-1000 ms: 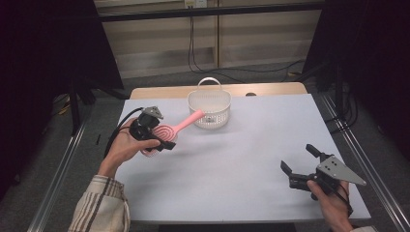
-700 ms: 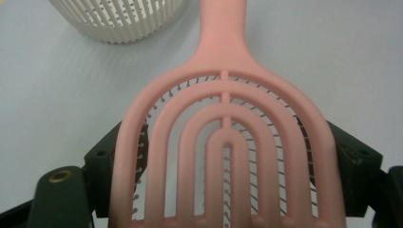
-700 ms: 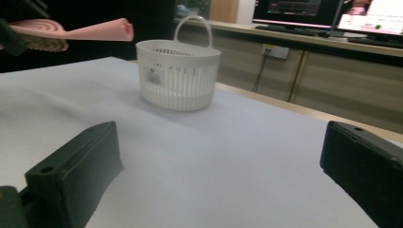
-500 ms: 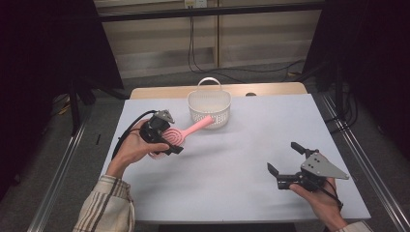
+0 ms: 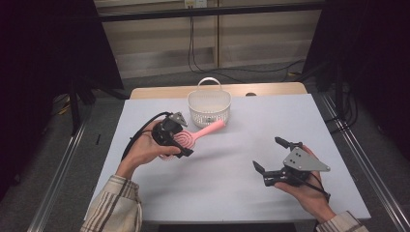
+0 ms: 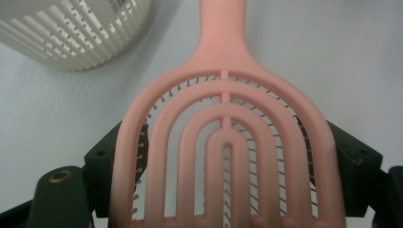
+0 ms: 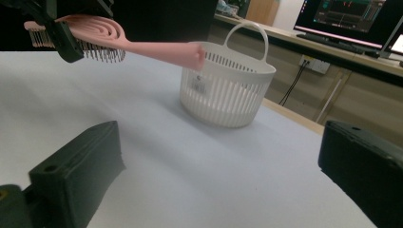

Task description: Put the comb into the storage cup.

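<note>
Change: both grippers have shifted toward the surface's middle.
Left gripper (image 5: 178, 144): jaws clamp the pink hairbrush (image 5: 191, 138) head, handle pointing at the white basket (image 5: 209, 107).
Right gripper (image 5: 274, 155): jaws wide apart, empty.

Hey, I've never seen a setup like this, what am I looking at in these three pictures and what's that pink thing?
A person sits at a white table, holding a hand-held gripper in each hand. One picture looks down from above; the other two come from cameras riding on the grippers. The left hand-held gripper clamps a pink hairbrush by its head, lifted off the table, handle pointing toward a white basket. The right hand-held gripper is open and empty.
</note>
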Tool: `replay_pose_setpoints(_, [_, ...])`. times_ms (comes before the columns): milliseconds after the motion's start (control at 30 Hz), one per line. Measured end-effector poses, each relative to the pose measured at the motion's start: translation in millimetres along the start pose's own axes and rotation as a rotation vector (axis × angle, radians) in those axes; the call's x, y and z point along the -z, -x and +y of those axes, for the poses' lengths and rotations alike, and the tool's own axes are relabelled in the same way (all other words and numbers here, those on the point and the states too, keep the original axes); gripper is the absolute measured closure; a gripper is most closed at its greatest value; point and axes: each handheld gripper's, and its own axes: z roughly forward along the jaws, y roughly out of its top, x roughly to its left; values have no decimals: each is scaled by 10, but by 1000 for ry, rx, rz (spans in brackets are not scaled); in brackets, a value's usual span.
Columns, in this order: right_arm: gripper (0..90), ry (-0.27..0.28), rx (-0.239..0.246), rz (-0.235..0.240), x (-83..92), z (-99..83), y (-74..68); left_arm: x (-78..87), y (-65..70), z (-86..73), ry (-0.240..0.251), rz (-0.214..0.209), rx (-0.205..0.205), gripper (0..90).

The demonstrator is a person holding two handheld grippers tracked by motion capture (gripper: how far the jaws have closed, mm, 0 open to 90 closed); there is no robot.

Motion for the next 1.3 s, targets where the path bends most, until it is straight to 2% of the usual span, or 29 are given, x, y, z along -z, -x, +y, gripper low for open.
replay_pose_setpoints(33, [12, 6, 10, 0, -15, 12, -7, -16, 32, 21, 14, -3, 12, 200])
replay_pose_setpoints(100, [10, 6, 20, 9, -58, 46, -38, -26, 54, 56, -1, -5, -10, 200])
replay_pose_setpoints(200, [10, 6, 42, 17, -109, 84, -79, -65, 87, 94, 7, -2, 13, 199])
replay_pose_setpoints(467, [10, -3, 118, 25, -224, 141, -164, -137, 148, 146, -5, -24, -13, 199])
replay_pose_setpoints(533, [12, -5, 131, 25, -248, 154, -180, -146, 163, 164, -15, -25, -31, 199])
replay_pose_setpoints(567, [16, -9, 147, 19, -261, 160, -190, -163, 187, 171, 0, -29, -14, 200])
replay_pose_setpoints(633, [28, -13, 175, 24, -288, 176, -213, -173, 200, 196, -15, -35, -38, 200])
replay_pose_setpoints(767, [27, -24, 218, 21, -330, 209, -249, -210, 252, 247, -18, -45, -50, 200])
replay_pose_setpoints(833, [27, -35, 240, 13, -344, 223, -264, -217, 274, 272, -25, -49, -70, 199])
replay_pose_setpoints(1133, [45, -44, 404, -22, -418, 262, -308, -240, 346, 377, -19, -54, -73, 199])
replay_pose_setpoints(1300, [62, -52, 466, -32, -451, 290, -335, -257, 378, 412, -23, -64, -87, 200])
